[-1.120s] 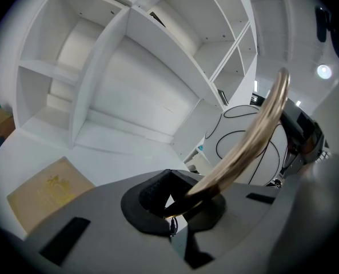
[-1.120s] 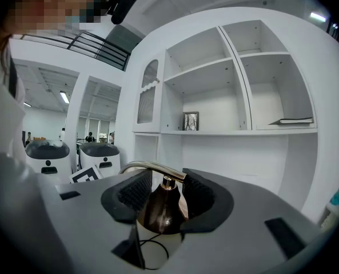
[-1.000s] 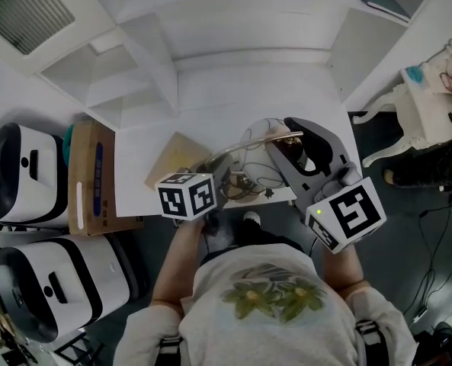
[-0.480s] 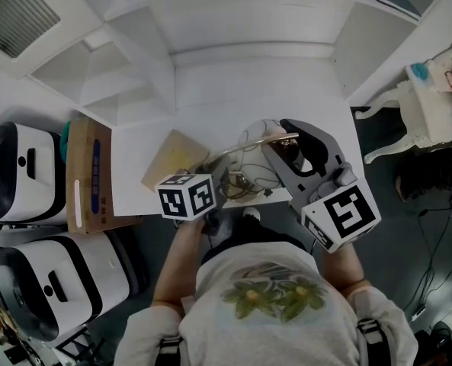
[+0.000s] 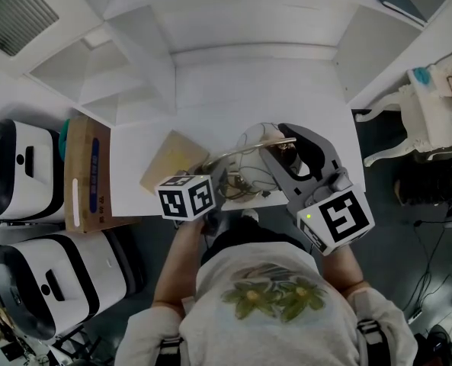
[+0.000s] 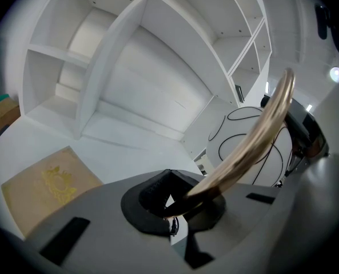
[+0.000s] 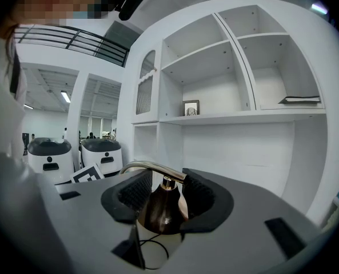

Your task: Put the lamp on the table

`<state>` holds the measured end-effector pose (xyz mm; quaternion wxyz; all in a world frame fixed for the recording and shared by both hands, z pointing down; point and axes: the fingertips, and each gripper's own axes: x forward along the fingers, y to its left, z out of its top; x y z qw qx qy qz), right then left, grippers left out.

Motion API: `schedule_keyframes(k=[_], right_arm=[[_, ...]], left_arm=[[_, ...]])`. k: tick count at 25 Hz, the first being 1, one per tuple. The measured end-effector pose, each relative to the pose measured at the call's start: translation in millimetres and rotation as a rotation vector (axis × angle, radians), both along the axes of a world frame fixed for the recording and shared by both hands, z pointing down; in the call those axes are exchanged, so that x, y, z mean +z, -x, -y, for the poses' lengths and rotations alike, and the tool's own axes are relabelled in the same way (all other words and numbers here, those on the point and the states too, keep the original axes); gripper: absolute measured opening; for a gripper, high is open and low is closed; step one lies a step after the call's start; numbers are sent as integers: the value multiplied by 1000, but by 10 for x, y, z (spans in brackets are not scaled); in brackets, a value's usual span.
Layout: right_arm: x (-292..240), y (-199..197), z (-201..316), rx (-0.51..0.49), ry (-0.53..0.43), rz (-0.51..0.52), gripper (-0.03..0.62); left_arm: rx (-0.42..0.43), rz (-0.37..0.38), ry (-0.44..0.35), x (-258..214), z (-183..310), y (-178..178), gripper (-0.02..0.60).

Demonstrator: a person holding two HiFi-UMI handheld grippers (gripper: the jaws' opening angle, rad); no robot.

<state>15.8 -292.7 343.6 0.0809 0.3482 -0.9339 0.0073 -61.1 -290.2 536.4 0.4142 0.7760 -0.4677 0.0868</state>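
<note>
Item: lamp [image 5: 250,145], with a round white shade crossed by thin black lines, a curved brass arm [image 6: 255,136] and a dark bronze bell-shaped cap [image 7: 160,209] where arm meets shade.

Location: over the near edge of the white table [image 5: 233,90], just in front of the person. Whether its foot rests on the tabletop cannot be told.

Left gripper [image 6: 175,201]: jaws fully closed, pinching the lower end of the brass arm between the black pads.

Right gripper [image 7: 160,194]: jaws set wide, one pad on each side of the bronze cap and pressing on it, with the arm arching over the top.

Beside the lamp, to its left: flat tan square card [image 5: 172,158] with a gold emblem, lying on the tabletop.

Behind: white open shelf unit [image 5: 134,52] with bare compartments; the right gripper view shows a small framed picture [image 7: 191,108] and a flat book [image 7: 299,100] on its shelves.

Left of the table: brown cardboard box [image 5: 88,175], then two white-and-black rounded machines [image 5: 20,174].
</note>
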Motion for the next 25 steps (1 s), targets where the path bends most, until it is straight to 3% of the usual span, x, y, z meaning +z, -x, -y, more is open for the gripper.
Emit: schedule_keyframes(k=[25], right_arm=[[-25,163,-86,45,-46,21,178]], left_arm=[[13,-9,-43,72,6,87,28]])
